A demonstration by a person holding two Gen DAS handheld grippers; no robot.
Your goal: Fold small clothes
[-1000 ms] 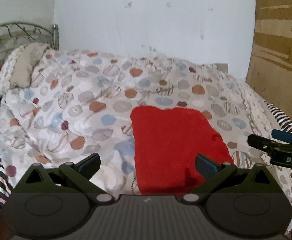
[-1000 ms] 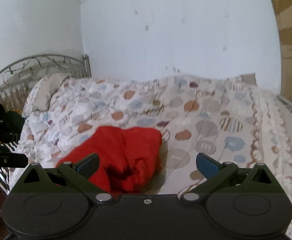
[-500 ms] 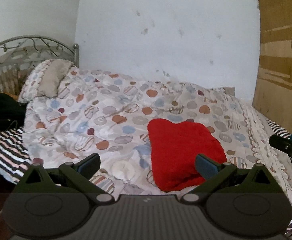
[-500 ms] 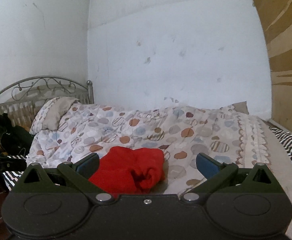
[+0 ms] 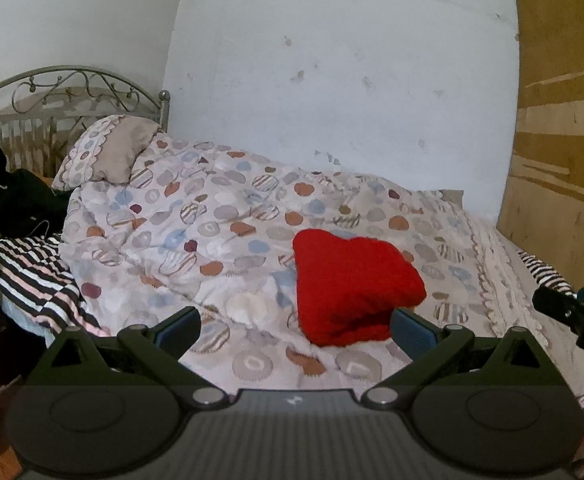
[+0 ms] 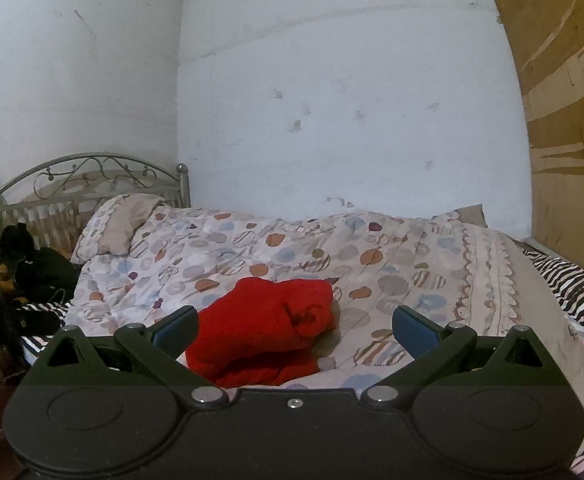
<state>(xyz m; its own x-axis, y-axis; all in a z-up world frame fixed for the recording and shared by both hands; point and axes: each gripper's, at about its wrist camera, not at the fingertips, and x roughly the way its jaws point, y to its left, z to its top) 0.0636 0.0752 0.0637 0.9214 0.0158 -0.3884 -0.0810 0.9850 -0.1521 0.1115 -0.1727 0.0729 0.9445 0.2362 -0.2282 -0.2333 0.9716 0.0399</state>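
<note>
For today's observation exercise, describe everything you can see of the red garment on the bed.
The red garment is one plain bright red piece of soft, slightly fuzzy-looking cloth, with no print visible. It lies folded into a thick, roughly rectangular bundle with rounded corners; the right wrist view shows stacked layers and a crumpled, bunched end. It rests on the spotted quilt, near the bed's front edge. Nothing else touches it: the left gripper and right gripper are both open and clear of it.

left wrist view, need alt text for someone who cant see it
A folded red garment lies on a bed's spotted quilt, just beyond the open left gripper, which holds nothing. A pillow leans at a metal headboard far left, and the right gripper pokes in at the right edge.
</note>
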